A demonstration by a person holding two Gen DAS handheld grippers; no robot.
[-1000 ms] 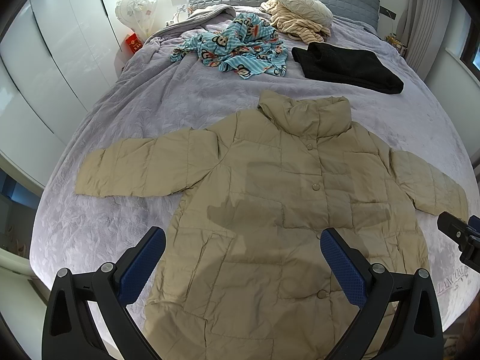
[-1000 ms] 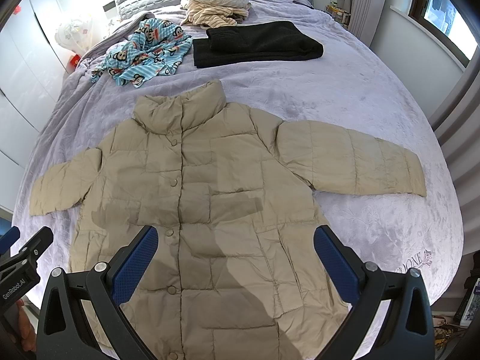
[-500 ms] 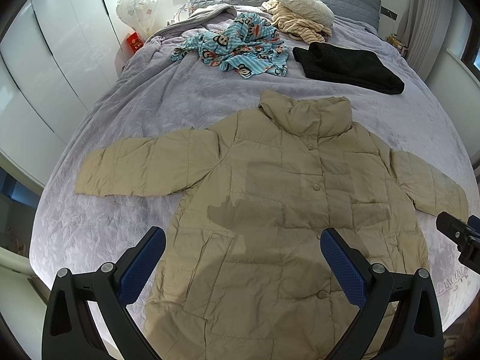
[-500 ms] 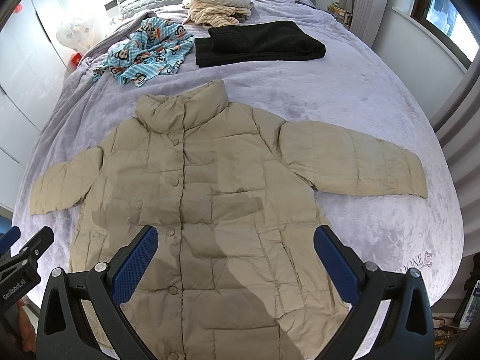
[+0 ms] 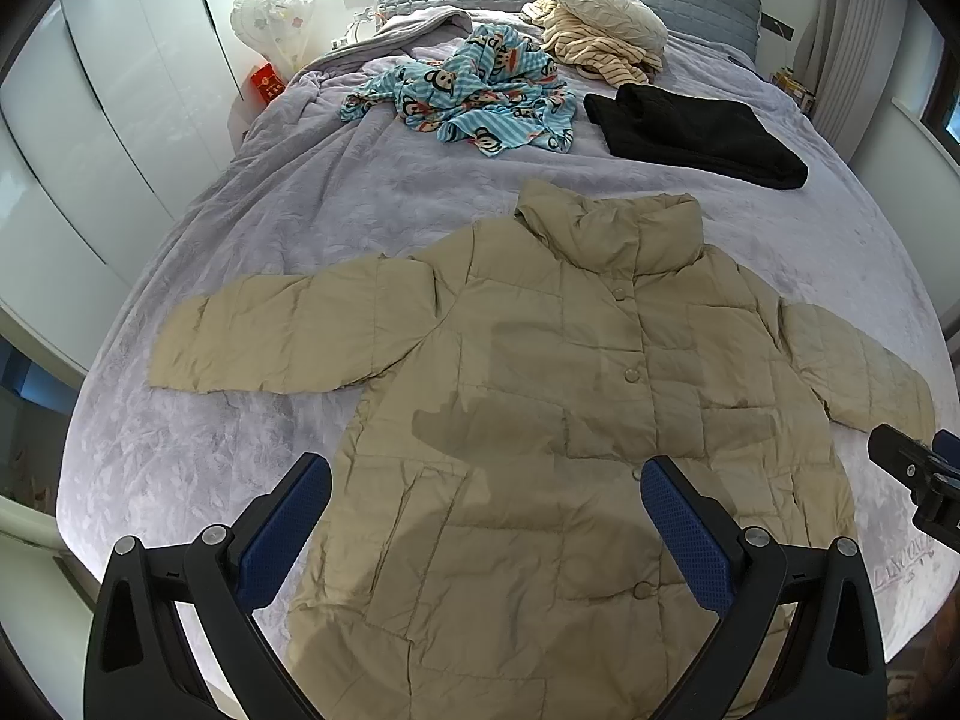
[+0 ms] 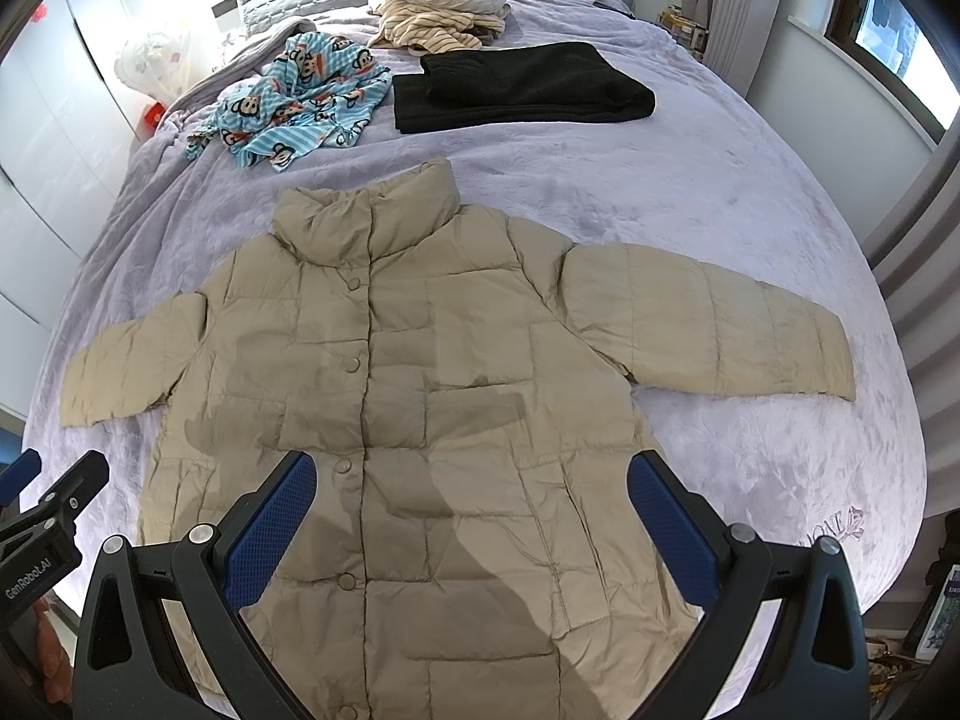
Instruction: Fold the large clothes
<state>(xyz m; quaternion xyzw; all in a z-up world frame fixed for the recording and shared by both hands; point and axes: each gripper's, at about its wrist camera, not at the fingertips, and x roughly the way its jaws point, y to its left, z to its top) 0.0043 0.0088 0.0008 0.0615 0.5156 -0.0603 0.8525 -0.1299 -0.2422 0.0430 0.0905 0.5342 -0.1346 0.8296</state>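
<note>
A beige quilted jacket lies flat, front up and buttoned, on a lilac bed, both sleeves spread out, collar toward the headboard. It also shows in the right wrist view. My left gripper hovers open and empty above the jacket's lower left part. My right gripper hovers open and empty above the lower middle of the jacket. Each gripper shows at the edge of the other's view.
A blue monkey-print garment, a folded black garment, and a striped cloth with a cream cushion lie near the headboard. White wardrobes stand at left; a window wall at right.
</note>
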